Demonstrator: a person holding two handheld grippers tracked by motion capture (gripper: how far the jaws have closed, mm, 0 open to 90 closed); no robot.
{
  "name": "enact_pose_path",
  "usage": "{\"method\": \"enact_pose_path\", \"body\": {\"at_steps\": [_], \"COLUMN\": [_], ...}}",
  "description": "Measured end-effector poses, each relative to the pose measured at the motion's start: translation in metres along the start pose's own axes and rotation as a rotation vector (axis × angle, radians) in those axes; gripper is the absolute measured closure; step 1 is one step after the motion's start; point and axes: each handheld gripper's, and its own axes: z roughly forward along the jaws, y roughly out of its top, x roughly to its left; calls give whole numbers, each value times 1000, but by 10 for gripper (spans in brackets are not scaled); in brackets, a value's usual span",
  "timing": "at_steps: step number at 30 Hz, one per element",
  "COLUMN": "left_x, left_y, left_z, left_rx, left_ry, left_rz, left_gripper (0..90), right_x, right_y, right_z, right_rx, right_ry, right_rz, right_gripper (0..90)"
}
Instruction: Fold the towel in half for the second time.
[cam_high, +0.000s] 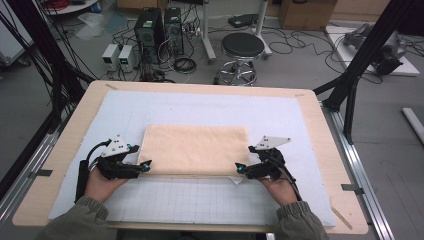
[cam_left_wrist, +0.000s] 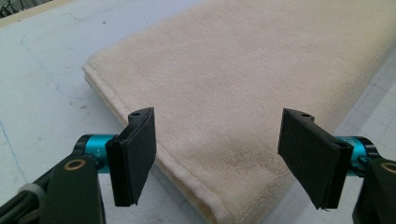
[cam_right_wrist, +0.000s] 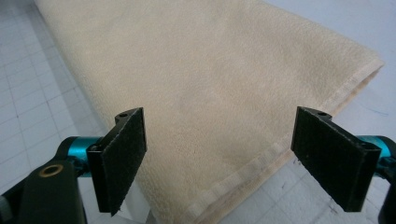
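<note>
The folded towel (cam_high: 194, 149) lies mid-desk (cam_high: 310, 107), its long axis running from one gripper to the other. The left gripper (cam_high: 146, 165) is placed just off the towel's near left corner, the right gripper (cam_high: 240, 169) just off its near right corner. Both are held wide open, nothing gripped, equally near.

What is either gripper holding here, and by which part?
Nothing. The left gripper and right gripper are both open over the near corners of the folded towel, pads clear of it.
</note>
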Motion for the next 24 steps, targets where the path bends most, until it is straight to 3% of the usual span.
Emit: {"method": "enact_pose_path", "body": {"at_steps": [12, 24], "left_x": [7, 1], "left_y": [-7, -7], "left_z": [-9, -15], "left_rx": [-8, -16], "left_ry": [17, 5], "left_rz": [-19, -16], "left_gripper": [264, 220], "right_x": [4, 6], "right_y": [-1, -4], "right_z": [-8, -20], "right_rx": [-26, -47], "right_ry": [-22, -36], "right_rz": [-6, 11], "right_gripper": [144, 125]}}
